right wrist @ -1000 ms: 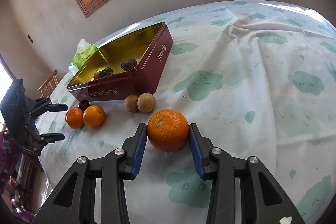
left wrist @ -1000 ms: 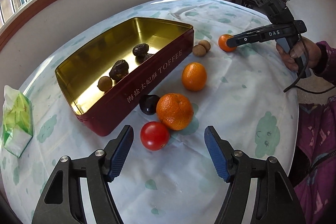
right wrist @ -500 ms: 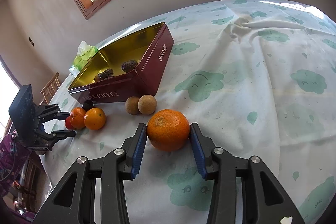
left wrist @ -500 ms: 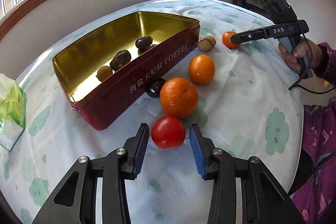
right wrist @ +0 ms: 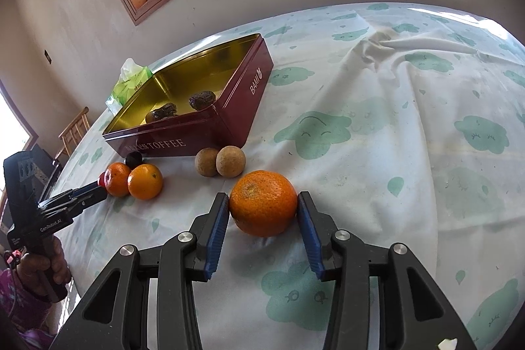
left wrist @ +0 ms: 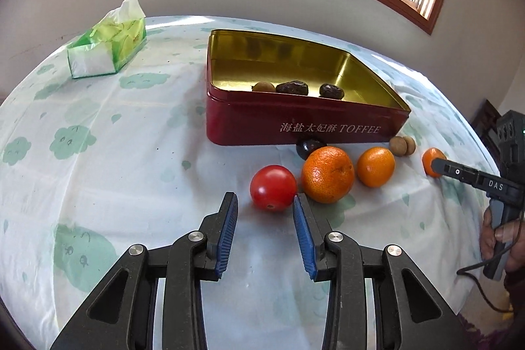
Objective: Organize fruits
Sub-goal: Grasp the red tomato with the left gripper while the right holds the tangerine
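Note:
A red tomato (left wrist: 273, 187) lies on the tablecloth at the tips of my left gripper (left wrist: 265, 197). Its near side sits between the narrowed jaws; a gap shows on the left, so nothing is gripped. Beside it lie a large orange (left wrist: 328, 174), a smaller orange (left wrist: 375, 167), a dark plum (left wrist: 308, 146) and two longans (left wrist: 402, 145). The red toffee tin (left wrist: 295, 123) holds two dates and a longan. My right gripper (right wrist: 263, 200) is shut on another orange (right wrist: 262, 186), which rests on the cloth. My left gripper (right wrist: 101, 186) shows at the far left there.
A green tissue pack (left wrist: 108, 51) lies left of the tin. The round table's edge curves close behind the fruit row on the right, where a person's hand (left wrist: 498, 235) holds the other gripper. A wooden chair (right wrist: 73, 130) stands beyond the table. A wall and window are behind.
My left gripper's jaws went from wide to narrow around the tomato. The gripper rolled, so the tin now looks level, and it moved closer to the tomato. The right gripper stayed on its orange.

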Available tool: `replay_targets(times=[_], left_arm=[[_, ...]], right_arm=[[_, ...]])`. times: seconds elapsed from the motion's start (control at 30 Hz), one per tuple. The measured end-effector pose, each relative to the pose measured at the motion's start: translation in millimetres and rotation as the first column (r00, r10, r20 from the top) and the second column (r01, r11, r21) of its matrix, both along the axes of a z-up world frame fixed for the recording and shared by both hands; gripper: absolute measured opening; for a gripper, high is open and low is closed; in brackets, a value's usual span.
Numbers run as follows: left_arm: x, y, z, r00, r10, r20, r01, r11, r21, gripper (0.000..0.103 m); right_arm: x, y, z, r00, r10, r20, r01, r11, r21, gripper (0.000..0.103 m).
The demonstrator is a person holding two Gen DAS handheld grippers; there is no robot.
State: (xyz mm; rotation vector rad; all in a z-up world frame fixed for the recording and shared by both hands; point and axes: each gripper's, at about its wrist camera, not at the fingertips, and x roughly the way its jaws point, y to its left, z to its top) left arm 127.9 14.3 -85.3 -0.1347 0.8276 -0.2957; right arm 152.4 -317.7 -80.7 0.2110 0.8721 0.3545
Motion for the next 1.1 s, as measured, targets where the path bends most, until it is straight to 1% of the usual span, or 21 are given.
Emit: replay_targets(times=[0.03, 0.07, 0.13, 0.17, 0.2, 0.27, 0.3, 0.37, 0.4, 0.5, 0.53, 0.57, 0.6, 0.63, 0.73, 0.83, 0.9, 0.93, 1.03, 1.1], left_arm=[[2, 1, 0, 1.0, -0.015, -0.009, 0.015, 1.0, -0.007, 0.037], [3, 1, 2, 0.999, -0.036, -0.007, 0.036, 0.999, 0.006, 0.037], [4, -4, 5, 0.995, -0.098, 0.021, 0.096, 0.993, 0.072, 0.037], [7, -10, 6, 0.991, -0.132, 0.013, 0.13, 0.987, 0.096, 0.037], [10, -13, 5, 0.987, -0.161, -0.005, 0.161, 0.982, 0.099, 0.037], [16, -19, 2, 0.98, -0.193, -0.042, 0.197, 0.973, 0.119, 0.037], [17, -20, 4, 0.979, -0.201, -0.035, 0.204, 0.97, 0.134, 0.037], [21, -24, 6, 0.978, -0.205, -0.032, 0.207, 0.96, 0.191, 0.037], [23, -24, 7, 0.979, -0.202, -0.03, 0.204, 0.959, 0.198, 0.037], [30, -22, 6, 0.977, -0.207, -0.041, 0.211, 0.961, 0.177, 0.037], [31, -24, 4, 0.976, -0.211, -0.047, 0.216, 0.959, 0.182, 0.037], [30, -25, 4, 0.977, -0.212, -0.036, 0.215, 0.957, 0.193, 0.036], [30, -27, 3, 0.977, -0.209, -0.034, 0.212, 0.956, 0.203, 0.032], [29, -28, 3, 0.98, -0.199, -0.027, 0.201, 0.957, 0.211, 0.03], [27, -28, 2, 0.989, -0.145, -0.023, 0.147, 0.969, 0.198, 0.03], [24, -27, 4, 0.996, -0.083, 0.016, 0.077, 0.969, 0.233, 0.03], [23, -24, 4, 0.999, -0.048, 0.023, 0.041, 0.97, 0.24, 0.03], [24, -21, 3, 0.999, -0.028, 0.025, 0.021, 0.972, 0.235, 0.03], [27, -10, 3, 1.0, 0.021, 0.02, -0.025, 0.978, 0.205, 0.03], [28, -5, 2, 0.999, 0.051, 0.013, -0.053, 0.979, 0.197, 0.03]], right_arm=[[0, 0, 0, 1.0, 0.0, -0.001, 0.0, 1.0, 0.003, 0.041], [0, 0, 0, 1.0, 0.0, -0.001, 0.0, 1.0, 0.007, 0.041], [1, -1, 0, 1.0, -0.001, -0.001, 0.001, 1.0, 0.01, 0.041], [1, -1, 0, 1.0, -0.001, -0.001, 0.001, 1.0, 0.009, 0.041], [1, -1, 0, 1.0, -0.001, -0.001, 0.001, 1.0, 0.01, 0.041], [1, -2, 0, 1.0, -0.001, -0.002, 0.001, 1.0, 0.013, 0.042], [1, -2, 0, 1.0, -0.001, -0.002, 0.001, 1.0, 0.014, 0.042], [1, -3, 0, 1.0, 0.0, -0.002, 0.0, 1.0, 0.014, 0.042], [1, -3, 0, 1.0, 0.001, -0.002, -0.001, 1.0, 0.014, 0.042], [1, -1, 0, 1.0, 0.005, 0.0, -0.005, 1.0, 0.01, 0.044], [1, -1, 0, 1.0, 0.006, 0.0, -0.006, 1.0, 0.009, 0.044], [1, -1, 0, 1.0, 0.008, 0.0, -0.008, 1.0, 0.008, 0.045], [1, -1, 0, 1.0, 0.009, 0.001, -0.009, 1.0, 0.008, 0.045], [1, -1, 0, 1.0, 0.009, 0.001, -0.009, 1.0, 0.007, 0.045], [2, 1, 0, 1.0, 0.011, 0.002, -0.011, 1.0, -0.001, 0.045], [1, 5, 0, 1.0, 0.013, 0.006, -0.013, 1.0, -0.025, 0.045], [1, 7, 1, 1.0, 0.01, 0.009, -0.01, 0.999, -0.05, 0.043], [1, 8, 1, 1.0, 0.005, 0.01, -0.004, 0.998, -0.061, 0.041], [1, 10, 1, 1.0, 0.002, 0.013, -0.001, 0.997, -0.08, 0.04], [0, 12, 1, 1.0, 0.0, 0.017, 0.001, 0.995, -0.096, 0.039]])
